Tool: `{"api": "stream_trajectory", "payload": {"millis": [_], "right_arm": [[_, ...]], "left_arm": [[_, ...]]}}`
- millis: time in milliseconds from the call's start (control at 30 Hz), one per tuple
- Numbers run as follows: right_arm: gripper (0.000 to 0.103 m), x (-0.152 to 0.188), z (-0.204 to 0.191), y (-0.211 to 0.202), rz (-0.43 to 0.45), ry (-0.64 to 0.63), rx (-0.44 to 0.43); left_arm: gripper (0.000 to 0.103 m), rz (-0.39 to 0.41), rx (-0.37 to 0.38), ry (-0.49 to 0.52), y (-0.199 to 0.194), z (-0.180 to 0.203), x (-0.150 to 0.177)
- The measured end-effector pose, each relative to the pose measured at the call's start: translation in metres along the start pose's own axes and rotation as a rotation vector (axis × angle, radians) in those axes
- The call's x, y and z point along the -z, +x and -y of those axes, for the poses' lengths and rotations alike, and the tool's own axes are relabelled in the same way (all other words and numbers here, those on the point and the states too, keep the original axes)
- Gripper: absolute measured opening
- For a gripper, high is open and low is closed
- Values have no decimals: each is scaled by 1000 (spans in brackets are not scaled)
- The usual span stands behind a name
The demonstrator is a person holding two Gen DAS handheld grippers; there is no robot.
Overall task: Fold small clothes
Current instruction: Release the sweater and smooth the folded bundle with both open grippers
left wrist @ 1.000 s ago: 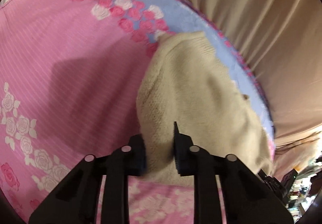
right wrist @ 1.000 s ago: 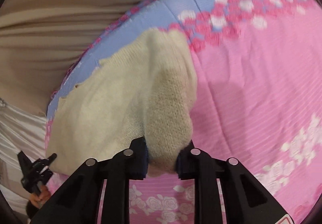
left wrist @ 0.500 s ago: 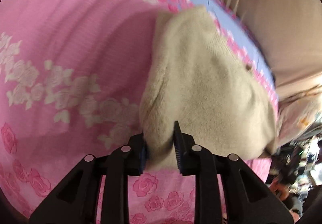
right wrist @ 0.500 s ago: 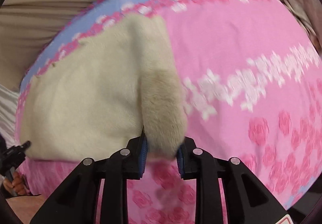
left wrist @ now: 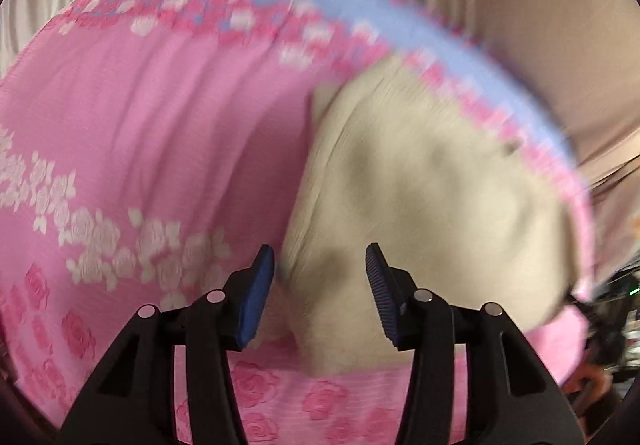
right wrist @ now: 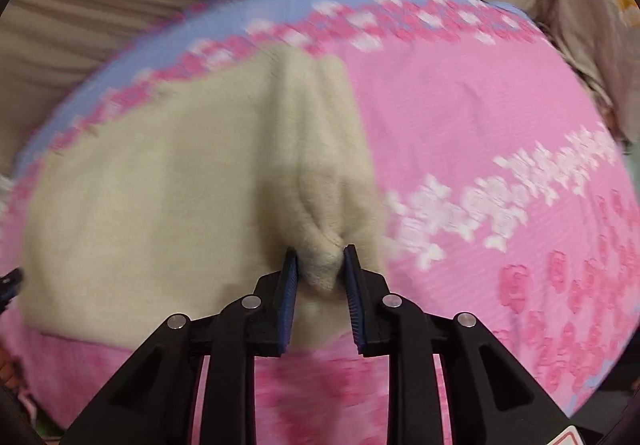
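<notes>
I am at the end of a fold on the small cream fleecy knitted garment (left wrist: 432, 181), which lies doubled over near the far edge of the pink rose-printed bedspread with a blue border (left wrist: 152, 117), its near hem just in front of both my tools. My left gripper (left wrist: 320, 285) is letting go: its jaws are opening, the blue ribbed pads (left wrist: 256, 297) standing clear on either side of the garment's near corner, so the cloth lies between them but is not pinched. My right gripper (right wrist: 320, 277) grips a puckered bunch of the other near corner (right wrist: 322, 265), the fabric squeezed tight between its pads. I judge the next move is to release that right corner too, lift both tools clear without dragging the fleece, then smooth or take the next fold. Both my hands point steeply down at the bed, side by side
</notes>
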State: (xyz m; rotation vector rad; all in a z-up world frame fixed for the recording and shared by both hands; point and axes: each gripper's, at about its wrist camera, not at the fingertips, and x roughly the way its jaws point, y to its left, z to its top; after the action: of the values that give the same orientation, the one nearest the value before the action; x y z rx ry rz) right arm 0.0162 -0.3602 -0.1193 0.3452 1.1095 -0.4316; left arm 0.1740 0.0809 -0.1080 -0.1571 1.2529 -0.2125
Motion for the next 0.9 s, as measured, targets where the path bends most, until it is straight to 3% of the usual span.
{"api": "stream_trajectory", "payload": {"millis": [33,133,233,300,400,467,500,533,667,700,800,867,900], "right_arm": [[23,1,6,-3,10,17,-2],[27,-3,21,-33,81,54,83],[28,-15,30,-61,153,104,-26],[28,-28,18,-63,163,58,-74],[26,-39,-8,-40,108,-11,-118],[23,-44,-11,-2,21,-47,-42],[17,-46,-7,14,-29,-46,-2],[16,-47,-6,13,-29,-35,-3],[22,-69,-30,-23,56,-69,-112],[30,-76,-42,-24,57,-109,-127],[32,-100,-84,-11,40,-205,-201],[24,-108,-105,5,-12,-233,-240],[14,-109,-116,11,-30,-246,-264]], "left_arm": [[48,-19,-41,-3,8,-1,4],[46,8,-37,-66,-4,-4,5],[46,91,-50,-8,-32,17,0],[52,113,-42,37,-38,38,-7],[58,113,-83,78,-24,61,-12],[58,76,-109,86,-4,69,-12],[58,40,-132,84,9,69,-13],[58,14,-158,77,19,70,-13],[58,33,-162,55,11,72,-16],[58,42,-160,51,9,74,-20],[59,48,-145,60,10,80,-34],[60,62,-159,81,13,87,-45],[63,63,-157,90,15,89,-50]]}}
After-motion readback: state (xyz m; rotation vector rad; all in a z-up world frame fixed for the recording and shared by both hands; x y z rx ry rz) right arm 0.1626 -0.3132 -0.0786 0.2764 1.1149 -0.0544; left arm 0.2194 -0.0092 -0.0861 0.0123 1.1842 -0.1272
